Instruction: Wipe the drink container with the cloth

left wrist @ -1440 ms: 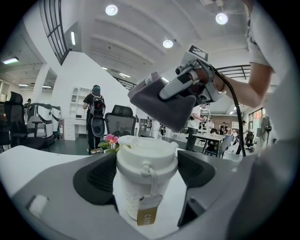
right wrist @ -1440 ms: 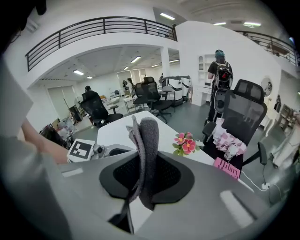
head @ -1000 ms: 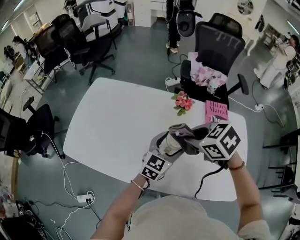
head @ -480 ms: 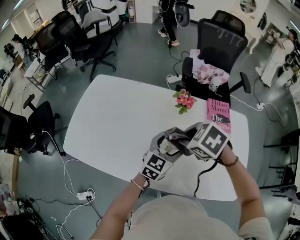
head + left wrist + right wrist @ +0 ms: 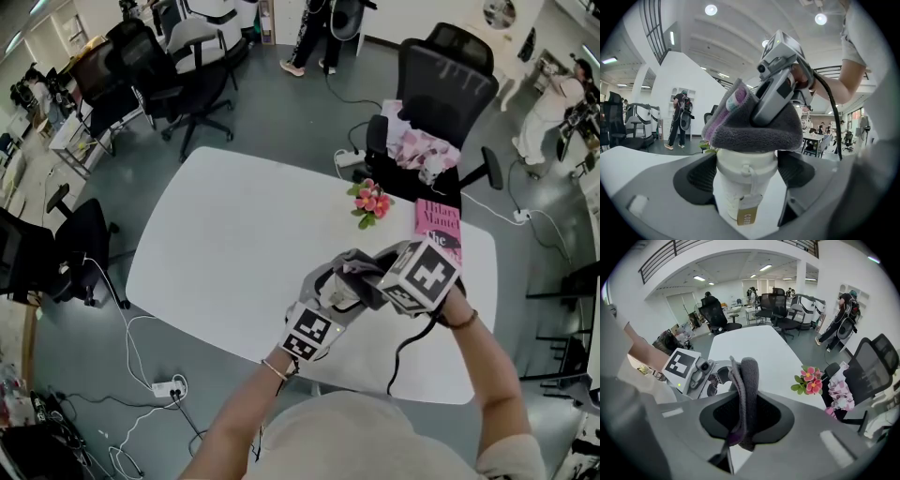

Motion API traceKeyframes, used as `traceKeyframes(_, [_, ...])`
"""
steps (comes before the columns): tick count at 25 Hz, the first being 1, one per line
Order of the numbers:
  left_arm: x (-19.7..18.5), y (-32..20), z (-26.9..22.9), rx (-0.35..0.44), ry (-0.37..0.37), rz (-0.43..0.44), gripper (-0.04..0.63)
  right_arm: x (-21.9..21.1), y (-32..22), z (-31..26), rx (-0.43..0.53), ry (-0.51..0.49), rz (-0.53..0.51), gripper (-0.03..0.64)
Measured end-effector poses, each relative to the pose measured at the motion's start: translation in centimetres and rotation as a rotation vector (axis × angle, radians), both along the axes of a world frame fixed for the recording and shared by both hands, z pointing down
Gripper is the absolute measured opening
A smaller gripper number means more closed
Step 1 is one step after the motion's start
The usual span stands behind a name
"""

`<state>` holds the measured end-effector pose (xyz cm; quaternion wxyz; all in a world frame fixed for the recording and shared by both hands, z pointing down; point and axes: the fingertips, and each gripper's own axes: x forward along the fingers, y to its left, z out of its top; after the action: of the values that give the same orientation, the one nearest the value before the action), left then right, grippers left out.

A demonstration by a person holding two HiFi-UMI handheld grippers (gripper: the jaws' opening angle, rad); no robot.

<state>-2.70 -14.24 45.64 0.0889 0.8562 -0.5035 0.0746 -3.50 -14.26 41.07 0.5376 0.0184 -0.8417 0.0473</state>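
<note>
Left gripper: jaws wide, clamped round cup over table near front edge, steadying it for wiping. Right gripper: jaws pinched tight on folded cloth, pointing steeply down, pressing cloth onto cup's lid.

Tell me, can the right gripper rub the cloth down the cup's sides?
Probably only partly. The right gripper presses the cloth on top of the cup, but the left gripper is clamped on two sides of it. The side with the hanging tag looks open.
</note>
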Motion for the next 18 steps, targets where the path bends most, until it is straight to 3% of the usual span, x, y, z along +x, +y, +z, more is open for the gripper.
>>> traceKeyframes(18, [0.0, -0.1, 0.2, -0.002, -0.001, -0.001, 0.408, 1.5, -3.4, 0.3, -0.013, -0.038, 0.129, 0.072])
